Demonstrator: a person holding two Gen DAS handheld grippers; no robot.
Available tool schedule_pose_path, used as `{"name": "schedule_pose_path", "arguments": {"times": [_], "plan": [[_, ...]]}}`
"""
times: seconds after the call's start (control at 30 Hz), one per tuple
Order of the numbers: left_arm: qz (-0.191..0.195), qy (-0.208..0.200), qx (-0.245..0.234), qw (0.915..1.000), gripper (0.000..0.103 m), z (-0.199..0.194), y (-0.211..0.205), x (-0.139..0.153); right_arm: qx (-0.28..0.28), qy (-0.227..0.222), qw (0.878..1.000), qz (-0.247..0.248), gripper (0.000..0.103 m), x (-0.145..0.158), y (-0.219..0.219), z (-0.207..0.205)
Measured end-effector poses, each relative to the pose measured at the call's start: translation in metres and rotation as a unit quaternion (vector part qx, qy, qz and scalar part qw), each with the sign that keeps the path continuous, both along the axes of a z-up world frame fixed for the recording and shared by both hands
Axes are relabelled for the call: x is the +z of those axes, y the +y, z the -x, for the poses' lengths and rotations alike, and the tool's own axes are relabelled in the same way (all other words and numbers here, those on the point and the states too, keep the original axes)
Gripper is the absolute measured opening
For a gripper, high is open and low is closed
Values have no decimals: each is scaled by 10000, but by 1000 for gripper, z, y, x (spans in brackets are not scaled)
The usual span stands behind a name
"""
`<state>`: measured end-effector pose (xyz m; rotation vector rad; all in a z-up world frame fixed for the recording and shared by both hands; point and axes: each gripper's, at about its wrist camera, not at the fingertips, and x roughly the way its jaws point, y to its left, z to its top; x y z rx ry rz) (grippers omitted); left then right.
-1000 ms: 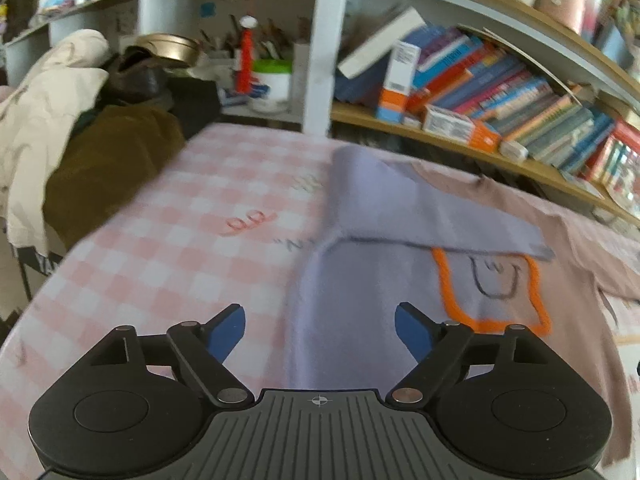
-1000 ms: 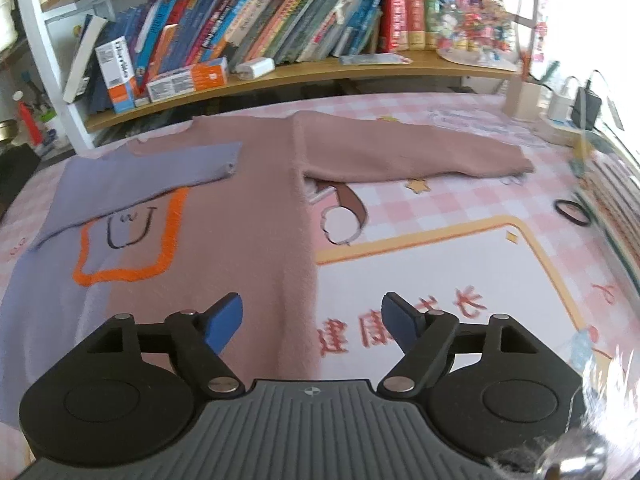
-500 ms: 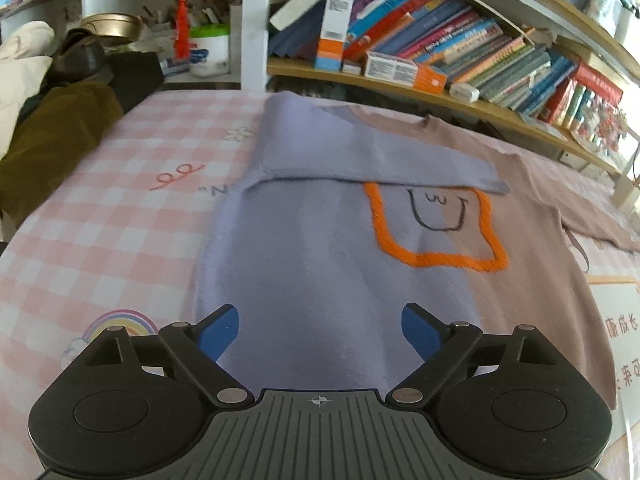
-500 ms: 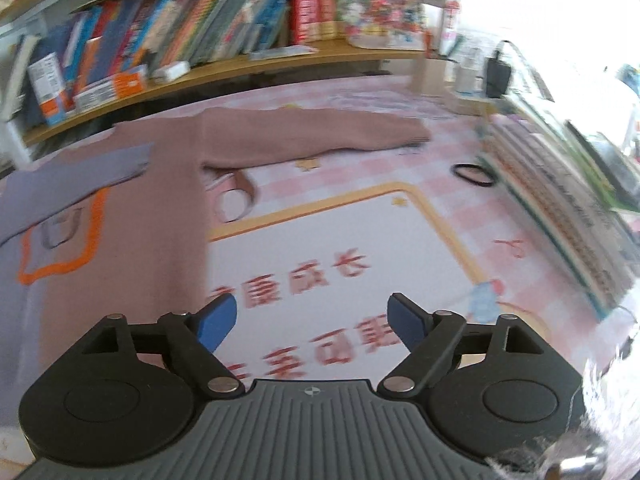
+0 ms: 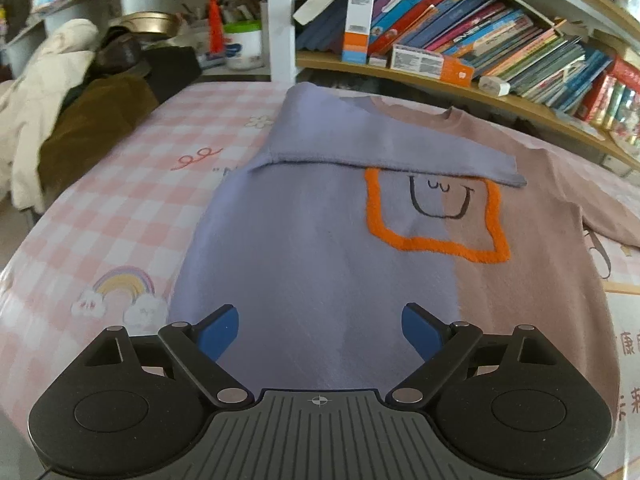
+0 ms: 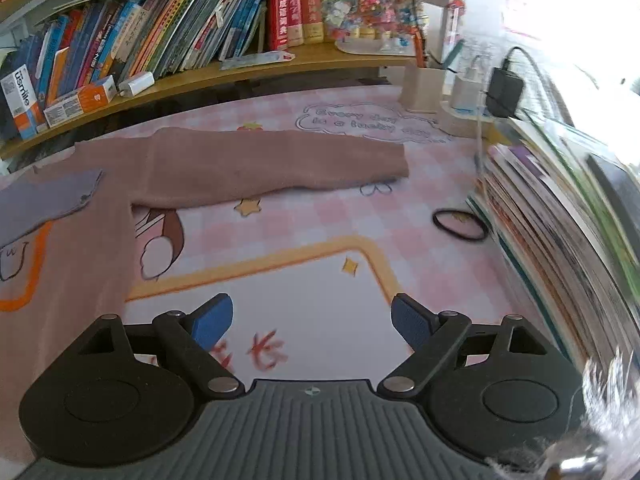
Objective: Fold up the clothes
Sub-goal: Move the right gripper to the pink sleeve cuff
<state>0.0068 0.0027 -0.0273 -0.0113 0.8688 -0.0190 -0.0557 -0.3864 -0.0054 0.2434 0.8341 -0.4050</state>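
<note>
Sweater [image 5: 320, 248] lies flat on the pink checked worktop [image 5: 132, 208], purple sleeve [image 5: 360, 148] already folded across the chest, brown sleeve [image 6: 276, 164] stretched out to the side. Since a second ago the left hand-held gripper [image 5: 320, 330] has swung in over the purple half; the right hand-held gripper [image 6: 312, 322] has slid off the sweater toward the brown sleeve, its jaws just widened — both gape, empty. Likely next: the brown sleeve fold.

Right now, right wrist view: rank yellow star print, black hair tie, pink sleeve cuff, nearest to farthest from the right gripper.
From the right gripper:
1. Yellow star print, just ahead on the mat.
2. Black hair tie, farther right, beside the book stack.
3. Pink sleeve cuff, farthest back.
</note>
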Motion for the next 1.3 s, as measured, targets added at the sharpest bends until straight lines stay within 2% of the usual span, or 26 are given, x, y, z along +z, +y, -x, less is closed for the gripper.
{"name": "schedule_pose_path", "arguments": {"times": [0.13,0.47,0.77,0.93,1.17,1.23,1.3], "plan": [[-194,34,234,9995,91,17,-24,4,273,-84,9994,-213,86,-6,-32,-20],[-538,109,713,9959,91,48,-68,8,730,-252,9967,-261,86,-13,-88,-57],[-655,188,974,9929,91,58,-82,8,952,-168,9949,-296,86,-27,-104,-73],[-752,215,1085,9910,91,61,-86,10,894,-57,9953,-376,82,-33,-112,-80],[-892,217,1058,9901,91,66,-95,9,727,-49,9957,-574,63,-38,-124,-86],[-912,256,1050,9899,91,66,-96,8,620,-72,9962,-604,54,-37,-128,-88],[-909,258,1082,9896,91,67,-95,8,521,-136,9963,-676,51,-38,-132,-90]]}}
